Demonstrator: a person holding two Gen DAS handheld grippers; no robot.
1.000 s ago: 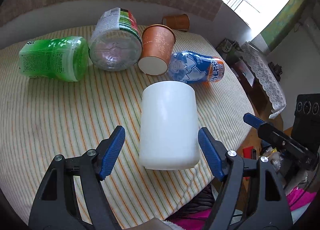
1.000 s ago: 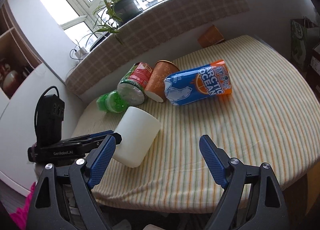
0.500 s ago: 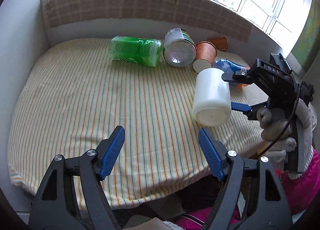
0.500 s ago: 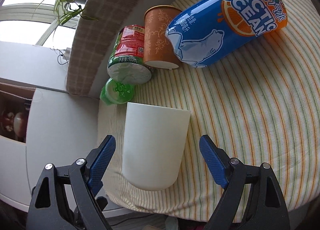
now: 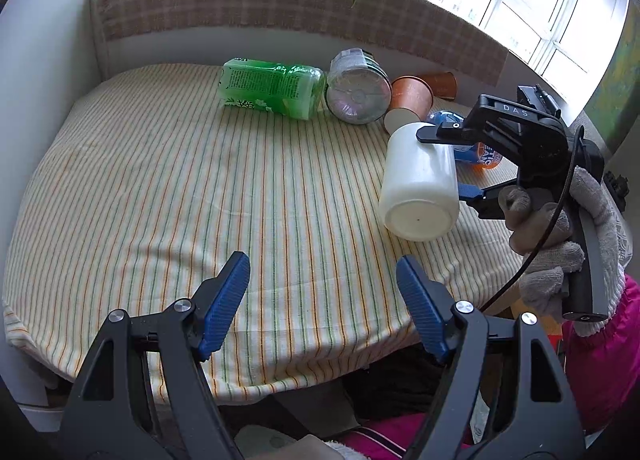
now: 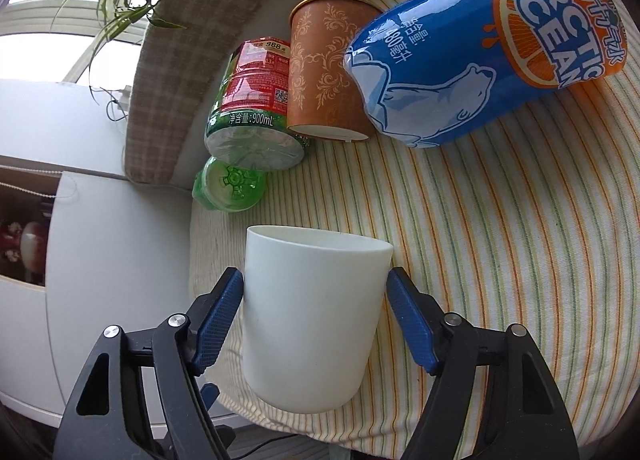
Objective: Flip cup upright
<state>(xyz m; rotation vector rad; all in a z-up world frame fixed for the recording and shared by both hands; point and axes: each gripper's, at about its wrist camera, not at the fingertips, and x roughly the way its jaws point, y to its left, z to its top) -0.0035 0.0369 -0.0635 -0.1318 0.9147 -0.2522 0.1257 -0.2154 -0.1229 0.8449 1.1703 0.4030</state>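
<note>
A plain white cup [image 6: 312, 316] lies on its side on the striped tablecloth, base toward the table's near edge and mouth toward the window. My right gripper [image 6: 314, 316] has closed its blue pads against both sides of the cup. In the left wrist view the cup [image 5: 420, 180] sits at the right with my right gripper [image 5: 444, 164] clamped across it from the right. My left gripper [image 5: 322, 300] is open and empty, pulled back over the near edge of the table.
A green bottle [image 5: 272, 88], a clear 900 mL bottle [image 5: 358, 88], an orange patterned paper cup [image 5: 410, 100] and a blue Arctic Ocean bottle [image 6: 480, 48] lie in a row behind the white cup. Another orange cup [image 5: 442, 84] lies by the wall. The table edge [image 5: 280, 380] is close.
My right gripper has closed from open onto the white cup. My left gripper has drawn back from the cup to the near left and stayed open.
</note>
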